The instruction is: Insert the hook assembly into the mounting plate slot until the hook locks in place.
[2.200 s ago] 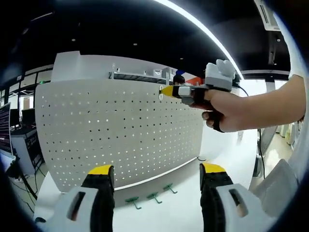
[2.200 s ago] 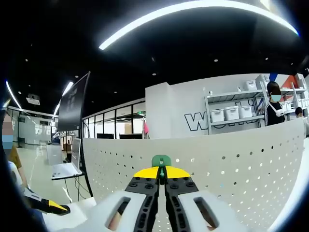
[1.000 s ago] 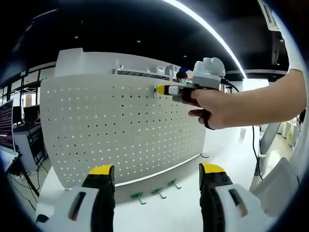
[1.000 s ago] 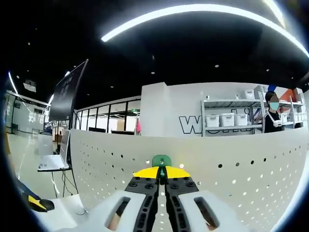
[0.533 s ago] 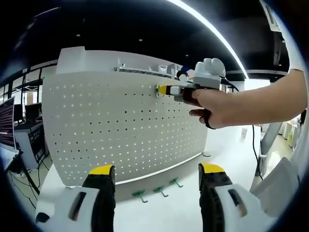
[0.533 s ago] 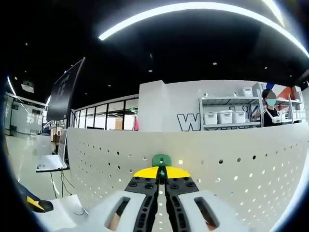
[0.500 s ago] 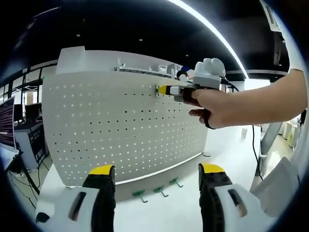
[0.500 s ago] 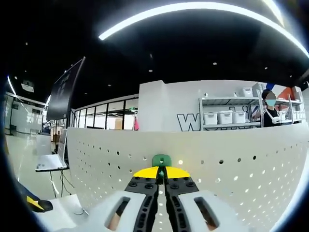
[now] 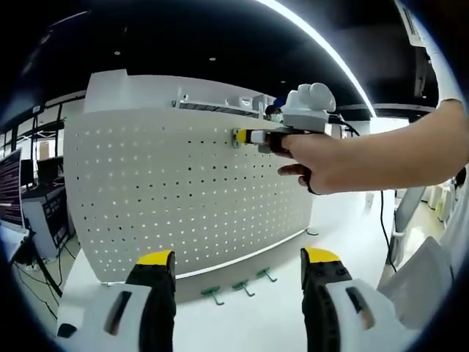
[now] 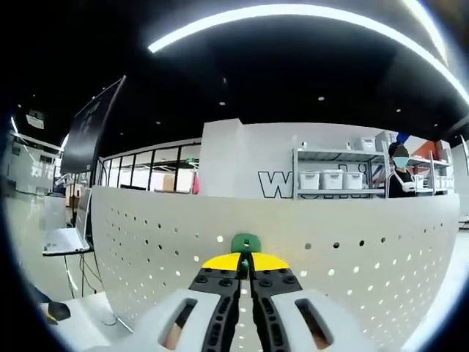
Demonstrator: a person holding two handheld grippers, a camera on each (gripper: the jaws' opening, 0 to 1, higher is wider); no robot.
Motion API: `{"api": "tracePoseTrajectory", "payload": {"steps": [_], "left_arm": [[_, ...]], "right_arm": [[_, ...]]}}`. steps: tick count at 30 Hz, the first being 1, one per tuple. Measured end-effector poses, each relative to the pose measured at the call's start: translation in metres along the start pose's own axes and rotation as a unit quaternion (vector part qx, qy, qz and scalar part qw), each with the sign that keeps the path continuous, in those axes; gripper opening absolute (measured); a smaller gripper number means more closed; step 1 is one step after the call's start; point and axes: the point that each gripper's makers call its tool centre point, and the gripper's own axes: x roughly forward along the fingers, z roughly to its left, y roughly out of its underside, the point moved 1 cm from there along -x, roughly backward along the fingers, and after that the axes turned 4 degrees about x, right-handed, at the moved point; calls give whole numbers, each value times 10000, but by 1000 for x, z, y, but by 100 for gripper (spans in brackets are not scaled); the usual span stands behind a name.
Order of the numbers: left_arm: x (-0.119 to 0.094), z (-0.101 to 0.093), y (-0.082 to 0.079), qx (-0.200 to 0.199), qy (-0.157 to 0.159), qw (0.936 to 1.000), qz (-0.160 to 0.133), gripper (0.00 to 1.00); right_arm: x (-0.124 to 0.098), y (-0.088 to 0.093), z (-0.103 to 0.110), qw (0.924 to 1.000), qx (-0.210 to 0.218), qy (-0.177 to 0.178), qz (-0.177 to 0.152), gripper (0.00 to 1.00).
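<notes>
So the white pegboard (image 9: 183, 194) stands upright on the white bench (image 9: 242, 323), and in the left gripper view the right gripper (image 9: 238, 136) is up at the board's top edge, held in a person's hand (image 9: 322, 158), with its yellow tips right against the holes. From that angle I can't tell whether its tip is actually through a hole or just touching the face.

The right gripper view is clearer on the grip: its jaws are clamped together on the green hook (image 10: 245, 243), which pokes out just above the yellow pads with the pegboard (image 10: 352, 257) very close behind. Whether the hook is seated in a hole I can't tell.

The left gripper (image 9: 238, 268) hangs low in front of the board with its jaws spread wide and nothing between them. Three more green hooks (image 9: 239, 287) lie in a row on the bench at the foot of the board, between those jaws in the picture.

Readable writing: behind the board in the right gripper view there's a wall with big letters, only a "W" (image 10: 271, 183) showing before a shelf rack (image 10: 337, 180) with white bins cuts it off. A person (image 10: 399, 176) stands by the rack.
</notes>
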Motion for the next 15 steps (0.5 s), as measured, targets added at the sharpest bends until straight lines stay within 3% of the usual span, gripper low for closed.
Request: {"api": "tracePoseTrajectory", "payload": {"steps": [8, 9, 15], "left_arm": [[-5, 2, 1, -122, -57, 9999, -13, 70], [-6, 1, 1, -109, -43, 9999, -6, 70], [-9, -1, 3, -79, -37, 10000, -2, 70]], "right_arm": [[2, 4, 2, 9994, -43, 299, 173, 3], [1, 4, 0, 9987, -29, 492, 161, 4], [0, 4, 1, 9989, 75, 437, 163, 3]]}}
